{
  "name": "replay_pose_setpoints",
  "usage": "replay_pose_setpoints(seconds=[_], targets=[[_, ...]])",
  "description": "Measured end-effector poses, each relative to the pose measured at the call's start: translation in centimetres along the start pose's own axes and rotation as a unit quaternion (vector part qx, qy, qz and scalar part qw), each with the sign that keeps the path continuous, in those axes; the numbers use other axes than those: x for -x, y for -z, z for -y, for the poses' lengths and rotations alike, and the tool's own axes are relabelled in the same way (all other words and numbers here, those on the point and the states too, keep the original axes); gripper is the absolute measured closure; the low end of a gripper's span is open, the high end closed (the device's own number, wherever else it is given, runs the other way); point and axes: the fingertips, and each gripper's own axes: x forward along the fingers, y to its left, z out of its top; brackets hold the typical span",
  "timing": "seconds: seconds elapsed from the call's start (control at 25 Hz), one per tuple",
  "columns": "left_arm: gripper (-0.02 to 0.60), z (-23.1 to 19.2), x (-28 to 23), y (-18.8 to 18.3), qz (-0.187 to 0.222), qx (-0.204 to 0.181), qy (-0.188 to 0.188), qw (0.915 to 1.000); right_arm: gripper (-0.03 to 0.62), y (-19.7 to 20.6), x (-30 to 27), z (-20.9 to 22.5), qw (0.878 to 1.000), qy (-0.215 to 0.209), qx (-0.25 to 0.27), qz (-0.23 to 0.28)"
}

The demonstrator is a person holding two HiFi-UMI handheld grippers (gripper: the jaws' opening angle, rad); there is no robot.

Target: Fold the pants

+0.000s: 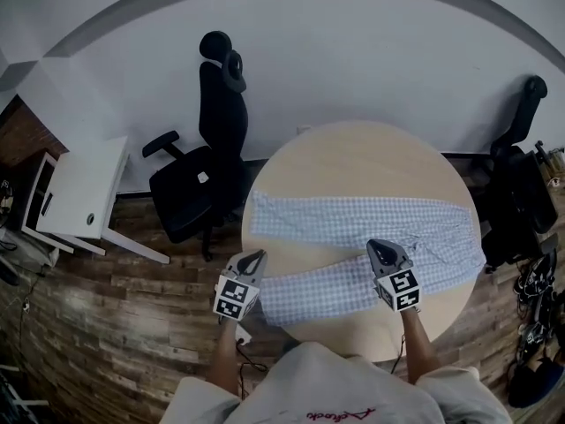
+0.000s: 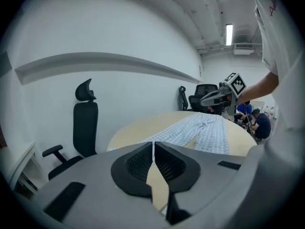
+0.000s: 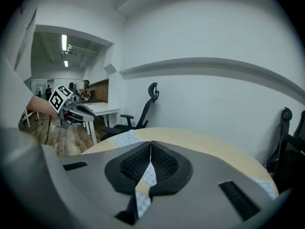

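Observation:
Light blue checked pants (image 1: 371,223) lie spread flat across the round wooden table (image 1: 353,157), waist to the right and both legs running left. My left gripper (image 1: 255,260) hovers at the table's front left edge, by the hem of the near leg, jaws shut with nothing between them. My right gripper (image 1: 381,247) is above the near leg close to the crotch, also shut and empty. In the left gripper view the pants (image 2: 206,131) stretch away beyond the shut jaws, and the right gripper (image 2: 220,93) hangs above them. The right gripper view shows a leg end (image 3: 122,138) and the left gripper (image 3: 72,109).
A black office chair (image 1: 207,162) stands just left of the table, with a white desk (image 1: 84,193) further left. Another black chair (image 1: 519,179) and several shoes (image 1: 534,281) crowd the right side. The floor is wood planks (image 1: 115,316).

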Motion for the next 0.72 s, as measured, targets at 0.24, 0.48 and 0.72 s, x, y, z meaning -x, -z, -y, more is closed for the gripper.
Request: replay_pose_setpoints(seconds=[0.24, 0.48, 0.72], targets=[[0.543, -5.6, -4.1, 0.7, -0.019, -0.009, 0.017, 0.9996, 0.565, -0.6, -5.4, 2.4, 0.999, -0.001, 0.030, -0.039], [0.543, -9.7, -8.2, 1.4, -0.047, 0.000, 0.037, 0.9982, 0.565, -0.1, -11.5, 4.3, 0.997, -0.010, 0.038, -0.072], [0.543, -13.9, -12.7, 3.4, -0.095, -0.024, 0.067, 0.9929, 0.565, 2.7, -17.9, 5.9, 0.985, -0.043, 0.102, -0.136]])
